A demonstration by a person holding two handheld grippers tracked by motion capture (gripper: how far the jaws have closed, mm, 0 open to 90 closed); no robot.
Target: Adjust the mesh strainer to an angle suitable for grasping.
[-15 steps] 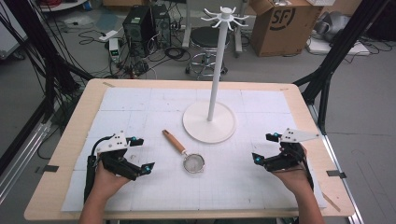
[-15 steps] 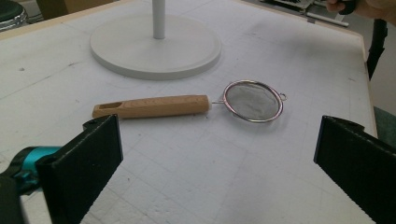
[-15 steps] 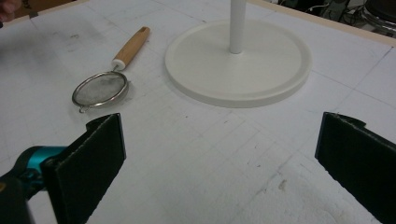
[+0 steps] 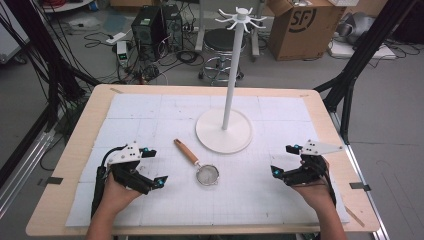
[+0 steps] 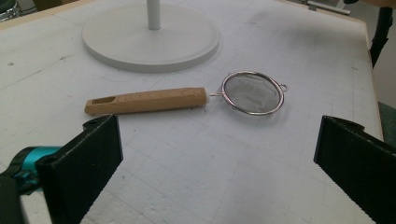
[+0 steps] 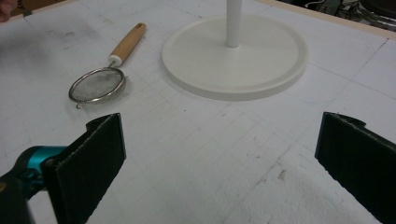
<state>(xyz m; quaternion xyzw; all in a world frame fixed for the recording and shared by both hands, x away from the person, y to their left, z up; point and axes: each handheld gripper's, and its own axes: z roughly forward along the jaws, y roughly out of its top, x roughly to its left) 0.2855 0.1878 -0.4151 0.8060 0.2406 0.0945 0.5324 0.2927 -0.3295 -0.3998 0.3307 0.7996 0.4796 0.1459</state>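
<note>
Nothing on the table has shifted in the last half second: both hands rest where they were, and the small mesh strainer lies in the same spot between them.

On the high view, the person's forearms come in from the near edge of a wooden table covered with a white gridded mat. Each hand wraps a black two-jaw tool from below and behind. The left gripper sits at the near left of the mat, angled inward toward the middle, its jaws standing wide apart with nothing between them. The right gripper mirrors it at the near right, also angled inward, a grey three-cornered plate on top, its jaws likewise spread and empty. Both are well apart from the strainer.

The strainer lies flat on the mat, just in front of the round base of a white hook stand but not touching it. Its light wooden handle points away from the person and to the left; the handle's far end carries a slot-shaped hole, seen from the left gripper view. A short wire neck joins the handle to a steel-rimmed round bowl of fine mesh, with a small wire loop on the rim opposite the handle. From the right gripper view the strainer sits to the left of the stand's base, bowl nearer, handle farther.
</note>
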